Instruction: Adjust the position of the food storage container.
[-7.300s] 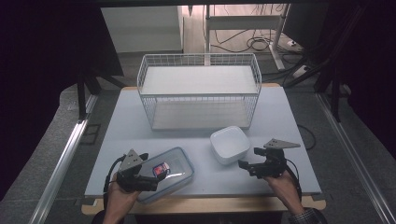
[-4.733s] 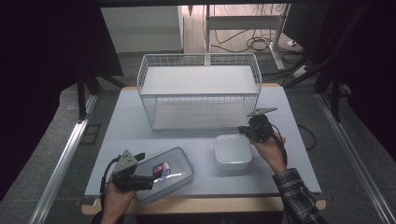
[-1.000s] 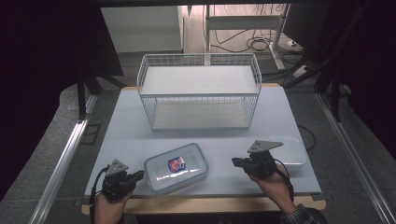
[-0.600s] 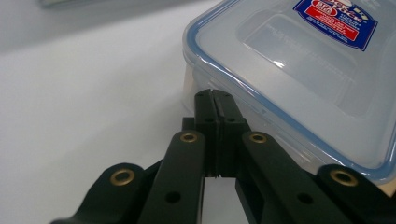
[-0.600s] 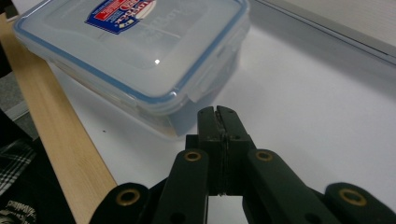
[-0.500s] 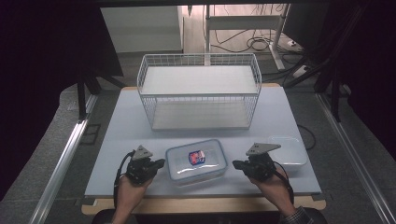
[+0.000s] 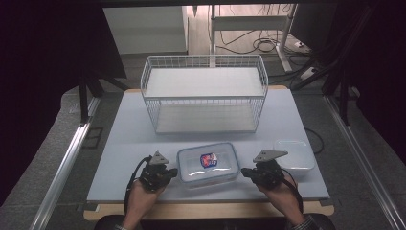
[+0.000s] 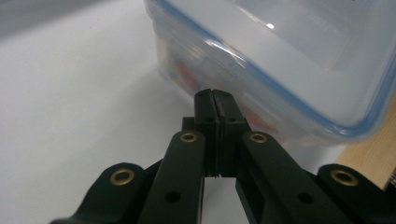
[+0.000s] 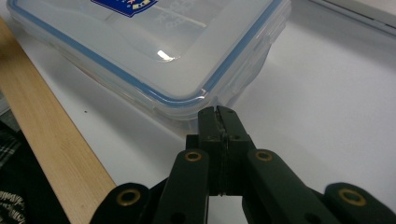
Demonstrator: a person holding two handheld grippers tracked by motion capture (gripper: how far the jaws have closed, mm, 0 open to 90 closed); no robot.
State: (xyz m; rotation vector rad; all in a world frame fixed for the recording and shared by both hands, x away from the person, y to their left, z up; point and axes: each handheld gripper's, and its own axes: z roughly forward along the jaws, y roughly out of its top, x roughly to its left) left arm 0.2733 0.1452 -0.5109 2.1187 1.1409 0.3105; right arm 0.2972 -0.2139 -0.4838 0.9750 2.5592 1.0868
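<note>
A pale table (image 7: 129, 139) in a dim room, with a lidded box between two grippers

The left gripper (image 7: 168, 173) has its jaws pressed together on nothing, tips right at the left side wall of the clear plastic box (image 7: 208, 163); in the left gripper view the tips (image 8: 215, 95) sit against that wall, and whether they touch it I cannot tell. The right gripper (image 7: 245, 171) is likewise closed and empty, its tips (image 9: 217, 112) just beside the box's right corner (image 9: 196, 100). The box, with a blue-edged lid and a small label (image 7: 209, 159), lies flat near the table's front edge. Just right of the right gripper rests a white tray (image 7: 294, 153). Behind the box stands a white wire basket (image 7: 206, 93)
</note>
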